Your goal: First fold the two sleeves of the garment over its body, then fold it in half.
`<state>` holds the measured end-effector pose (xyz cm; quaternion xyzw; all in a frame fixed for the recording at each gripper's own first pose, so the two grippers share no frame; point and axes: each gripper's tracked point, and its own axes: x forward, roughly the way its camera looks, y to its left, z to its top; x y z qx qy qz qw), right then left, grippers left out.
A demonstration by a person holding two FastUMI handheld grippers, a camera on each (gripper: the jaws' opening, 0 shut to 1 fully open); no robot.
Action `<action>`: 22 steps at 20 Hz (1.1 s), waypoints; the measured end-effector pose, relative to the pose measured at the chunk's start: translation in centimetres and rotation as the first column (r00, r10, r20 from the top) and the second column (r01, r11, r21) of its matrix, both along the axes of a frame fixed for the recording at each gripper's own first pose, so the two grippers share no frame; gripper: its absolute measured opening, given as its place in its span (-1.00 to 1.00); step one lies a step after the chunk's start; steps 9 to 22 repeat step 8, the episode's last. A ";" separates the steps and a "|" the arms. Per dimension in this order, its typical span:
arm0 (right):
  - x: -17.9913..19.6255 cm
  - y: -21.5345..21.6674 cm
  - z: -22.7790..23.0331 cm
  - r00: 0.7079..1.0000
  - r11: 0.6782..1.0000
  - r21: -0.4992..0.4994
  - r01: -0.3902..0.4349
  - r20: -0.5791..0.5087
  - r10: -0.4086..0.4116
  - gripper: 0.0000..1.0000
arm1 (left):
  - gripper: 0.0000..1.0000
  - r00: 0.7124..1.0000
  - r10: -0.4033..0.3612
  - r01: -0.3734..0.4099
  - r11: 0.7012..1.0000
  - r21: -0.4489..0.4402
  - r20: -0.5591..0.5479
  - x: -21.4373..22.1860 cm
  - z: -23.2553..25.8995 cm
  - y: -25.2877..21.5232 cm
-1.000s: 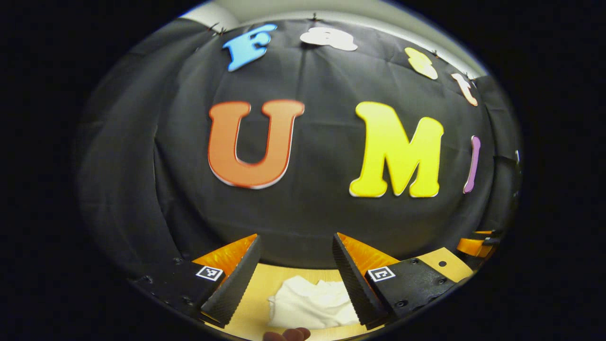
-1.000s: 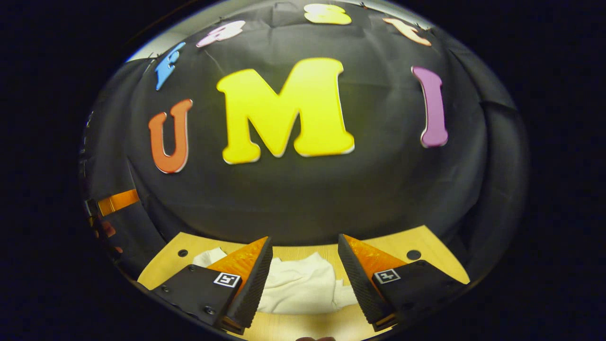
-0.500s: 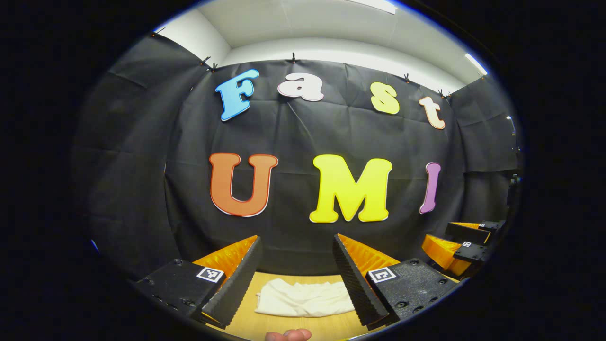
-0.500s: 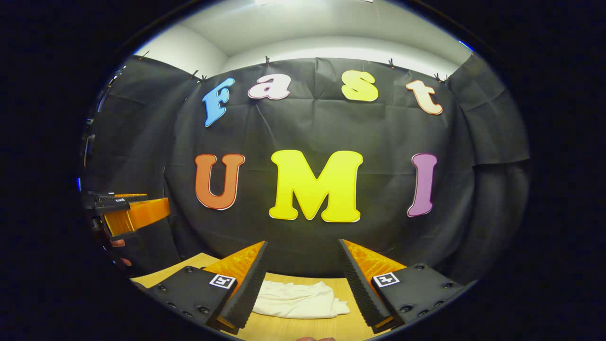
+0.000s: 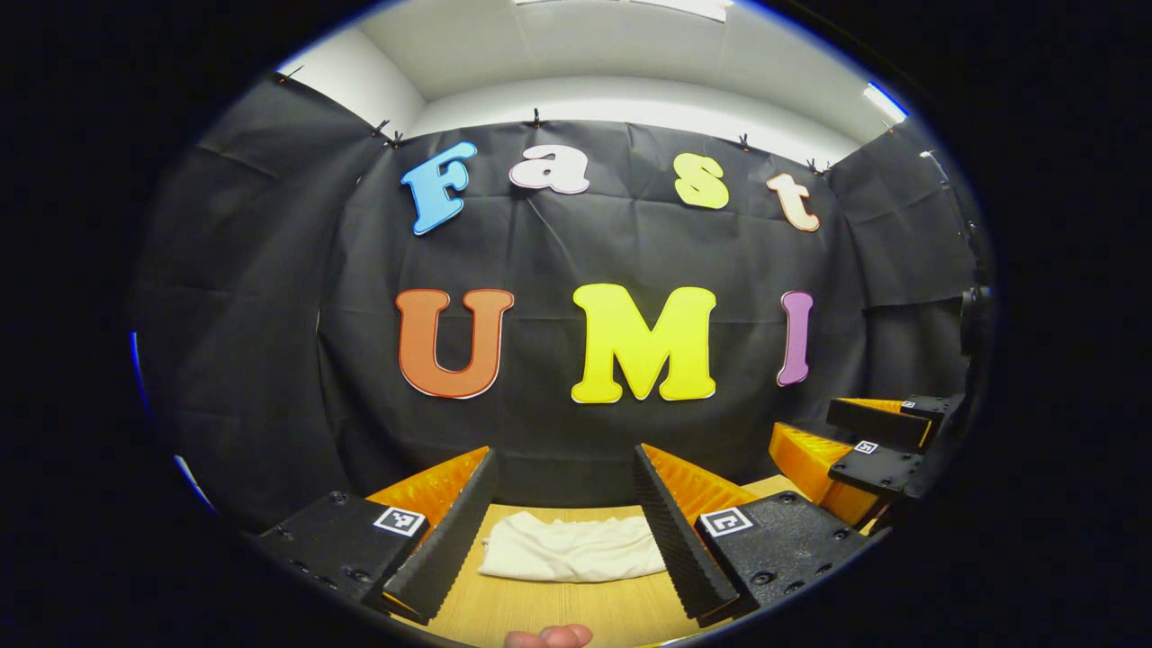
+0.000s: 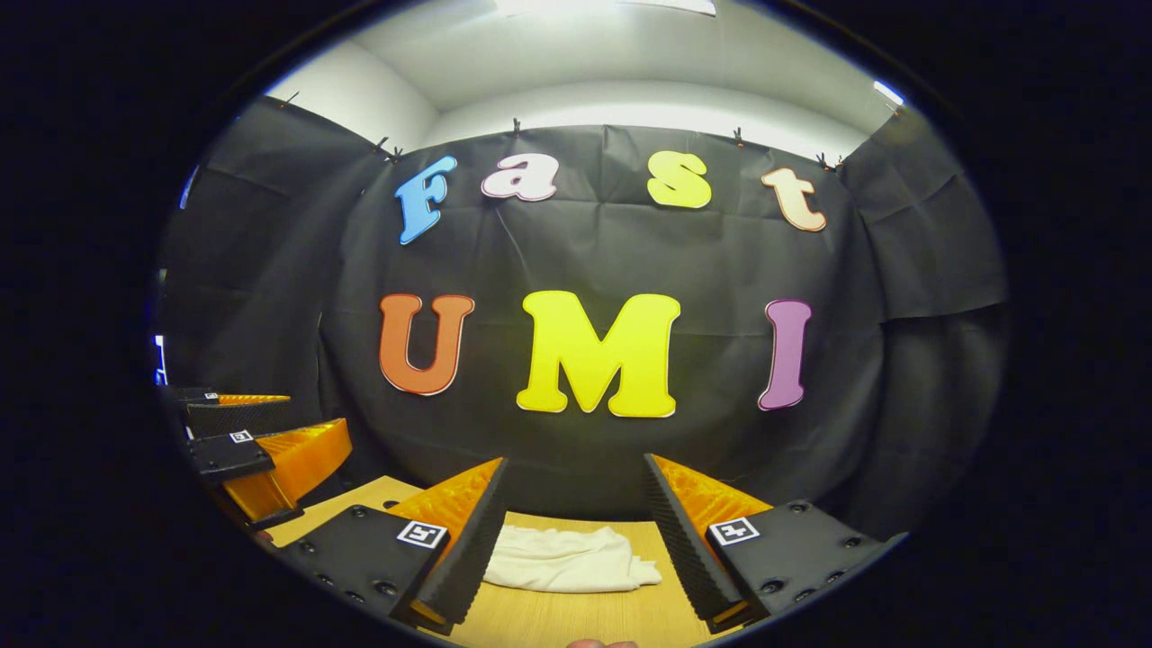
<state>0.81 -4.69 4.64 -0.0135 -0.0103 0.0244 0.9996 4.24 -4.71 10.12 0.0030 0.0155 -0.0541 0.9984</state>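
A white garment [image 5: 571, 549] lies folded into a low flat bundle on the wooden table [image 5: 558, 607], at its far side near the booth wall. In the left gripper view my left gripper [image 5: 562, 522] is open, held back from the cloth, nothing between its fingers. The right gripper [image 5: 864, 445] shows at the right of that view, open. In the right gripper view the same garment [image 6: 562, 558] lies ahead between the fingers of my open right gripper [image 6: 576, 531]. The left gripper [image 6: 252, 441] appears at the far left there, open.
The black cloth wall stands right behind the table. A person's fingertip [image 5: 547, 637] shows at the bottom edge of the left gripper view. Bare wood of the table [image 6: 576, 621] lies between the grippers and the garment.
Both grippers have drawn back and tilted up from the garment, so more of the wall and ceiling shows. The cloth now looks smaller and farther. Each gripper has come further into the other's view.
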 end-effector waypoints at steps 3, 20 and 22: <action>-0.2 0.1 0.1 1.000 1.000 0.005 0.003 0.004 -0.003 0.79 | 0.89 1.000 0.027 -0.027 1.000 -0.002 -0.002 0.5 0.0 0.9; 0.0 -0.2 -0.4 1.000 1.000 0.029 0.007 -0.015 -0.007 0.79 | 0.89 0.999 0.036 -0.036 0.999 -0.001 -0.015 0.7 -0.5 1.3; 0.0 -0.2 -0.4 1.000 1.000 0.029 0.007 -0.015 -0.007 0.79 | 0.89 0.999 0.036 -0.036 0.999 -0.001 -0.015 0.7 -0.5 1.3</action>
